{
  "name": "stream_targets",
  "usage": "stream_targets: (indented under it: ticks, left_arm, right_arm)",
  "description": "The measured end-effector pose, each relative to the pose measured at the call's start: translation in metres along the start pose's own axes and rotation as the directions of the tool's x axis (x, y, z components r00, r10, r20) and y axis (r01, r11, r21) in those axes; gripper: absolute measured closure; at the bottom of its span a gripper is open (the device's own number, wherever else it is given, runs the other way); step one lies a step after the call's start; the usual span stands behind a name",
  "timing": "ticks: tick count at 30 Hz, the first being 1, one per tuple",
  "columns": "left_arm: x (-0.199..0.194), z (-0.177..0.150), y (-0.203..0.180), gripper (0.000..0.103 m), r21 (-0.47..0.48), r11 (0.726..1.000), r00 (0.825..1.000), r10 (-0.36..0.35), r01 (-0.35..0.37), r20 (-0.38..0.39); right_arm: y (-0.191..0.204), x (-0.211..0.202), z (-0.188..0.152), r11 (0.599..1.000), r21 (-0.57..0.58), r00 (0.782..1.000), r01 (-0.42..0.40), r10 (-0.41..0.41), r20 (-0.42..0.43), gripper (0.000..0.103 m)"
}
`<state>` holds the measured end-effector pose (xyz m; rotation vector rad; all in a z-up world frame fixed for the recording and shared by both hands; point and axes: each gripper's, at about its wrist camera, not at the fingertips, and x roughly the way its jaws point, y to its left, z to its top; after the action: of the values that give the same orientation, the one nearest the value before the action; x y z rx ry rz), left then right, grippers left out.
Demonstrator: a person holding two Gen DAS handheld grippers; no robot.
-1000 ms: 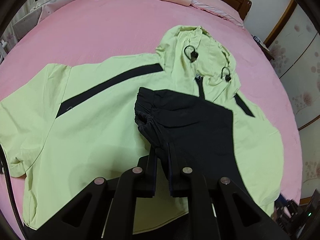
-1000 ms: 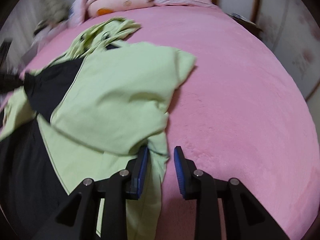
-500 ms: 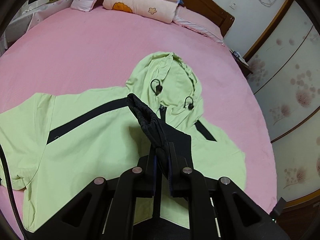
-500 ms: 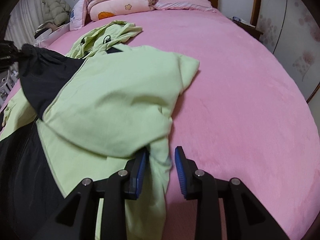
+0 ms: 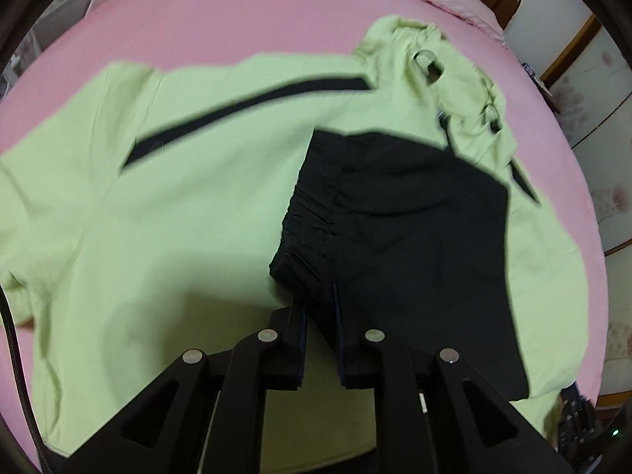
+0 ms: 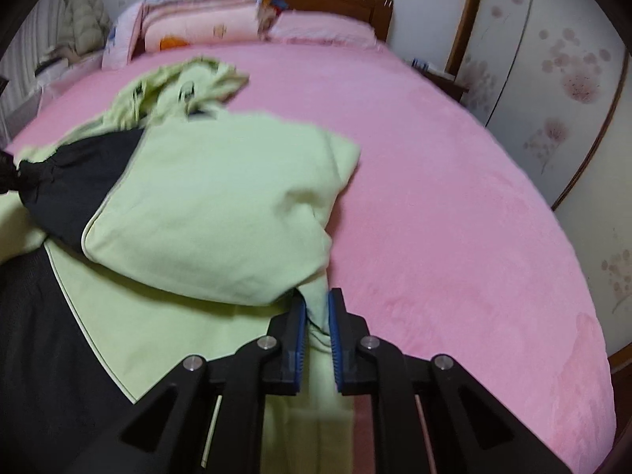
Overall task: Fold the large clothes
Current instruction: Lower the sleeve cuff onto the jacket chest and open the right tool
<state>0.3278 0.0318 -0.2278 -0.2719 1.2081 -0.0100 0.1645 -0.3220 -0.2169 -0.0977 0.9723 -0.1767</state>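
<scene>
A light green hooded jacket with black panels lies spread on the pink bed, hood toward the headboard. My left gripper is shut on the black elastic cuff of the right sleeve, which is folded across the jacket's front. My right gripper is shut on a fold of the green jacket fabric at the jacket's right side. The held black cuff shows at the left edge of the right wrist view.
Folded quilts and pillows are stacked at the wooden headboard. A sliding wardrobe door stands to the right of the bed. Bare pink sheet lies to the right of the jacket.
My left gripper has lowered the black cuff back down onto the jacket's front. My right gripper has closed on the green fabric that lay between its fingers.
</scene>
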Motion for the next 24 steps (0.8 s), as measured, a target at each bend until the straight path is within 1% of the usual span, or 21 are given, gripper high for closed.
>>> stream_targets:
  ticks: [2, 3, 4, 5, 6, 7, 9, 11, 13, 15, 18, 20, 22, 24]
  left_arm:
    - [-0.002, -0.002, 0.003, 0.091, 0.009, 1.0, 1.0, -0.011, 0.011, 0.012]
    - [-0.003, -0.002, 0.003, 0.091, 0.012, 1.0, 1.0, -0.01, 0.01, 0.009]
    - [-0.005, -0.001, 0.004, 0.09, 0.014, 1.0, 1.0, -0.014, 0.014, 0.002]
    - [-0.008, 0.001, 0.005, 0.088, 0.013, 1.0, 1.0, -0.026, 0.026, -0.006]
    - [-0.013, 0.003, 0.007, 0.084, 0.018, 0.999, 0.999, -0.034, 0.034, -0.009]
    - [-0.021, 0.004, 0.007, 0.082, 0.032, 0.999, 0.999, -0.04, 0.041, -0.007]
    - [-0.036, 0.007, 0.006, 0.073, 0.079, 0.995, 0.998, -0.056, 0.055, 0.007]
    - [-0.047, 0.011, 0.008, 0.07, 0.116, 0.992, 0.998, -0.059, 0.055, 0.033]
    - [-0.059, 0.013, 0.014, 0.069, 0.123, 0.991, 0.997, -0.059, 0.052, 0.057]
    - [-0.064, 0.018, 0.021, 0.069, 0.098, 0.993, 0.995, -0.07, 0.063, 0.069]
    - [-0.064, 0.026, 0.029, 0.069, 0.058, 0.996, 0.994, -0.078, 0.074, 0.082]
    - [-0.061, 0.028, 0.032, 0.069, 0.035, 0.995, 0.992, -0.099, 0.096, 0.078]
    - [-0.056, 0.027, 0.027, 0.069, 0.028, 0.99, 0.988, -0.137, 0.135, 0.077]
    - [-0.049, 0.024, 0.013, 0.069, 0.047, 0.985, 0.983, -0.167, 0.164, 0.081]
  right_arm:
    - [0.001, -0.001, -0.002, 1.0, -0.017, 1.0, 0.014, -0.014, -0.01, 0.091]
    - [0.0, -0.001, -0.003, 1.0, -0.02, 0.999, 0.023, -0.023, -0.022, 0.088]
    - [-0.002, 0.0, -0.005, 0.999, -0.019, 0.999, 0.034, -0.034, -0.041, 0.088]
    - [-0.007, 0.0, -0.007, 1.0, -0.009, 0.998, 0.015, -0.015, -0.069, 0.087]
    - [-0.011, -0.002, -0.008, 1.0, 0.001, 0.997, 0.0, 0.0, -0.075, 0.085]
    - [-0.017, -0.007, -0.01, 1.0, 0.017, 0.997, -0.018, 0.019, -0.079, 0.085]
    - [-0.03, -0.019, -0.009, 0.995, 0.061, 0.993, -0.081, 0.086, -0.077, 0.085]
    - [-0.043, -0.03, -0.001, 0.989, 0.099, 0.991, -0.108, 0.115, -0.062, 0.083]
    - [-0.052, -0.032, 0.013, 0.983, 0.14, 0.99, -0.12, 0.129, -0.058, 0.075]
    - [-0.065, -0.03, 0.031, 0.969, 0.204, 0.987, -0.141, 0.154, -0.05, 0.07]
    - [-0.086, -0.01, 0.065, 0.93, 0.324, 0.979, -0.175, 0.2, -0.046, 0.069]
    - [-0.094, 0.009, 0.083, 0.906, 0.38, 0.973, -0.185, 0.222, -0.056, 0.069]
    - [-0.098, 0.03, 0.099, 0.879, 0.434, 0.966, -0.195, 0.25, -0.072, 0.069]
    - [-0.099, 0.053, 0.112, 0.854, 0.479, 0.955, -0.204, 0.281, -0.094, 0.069]
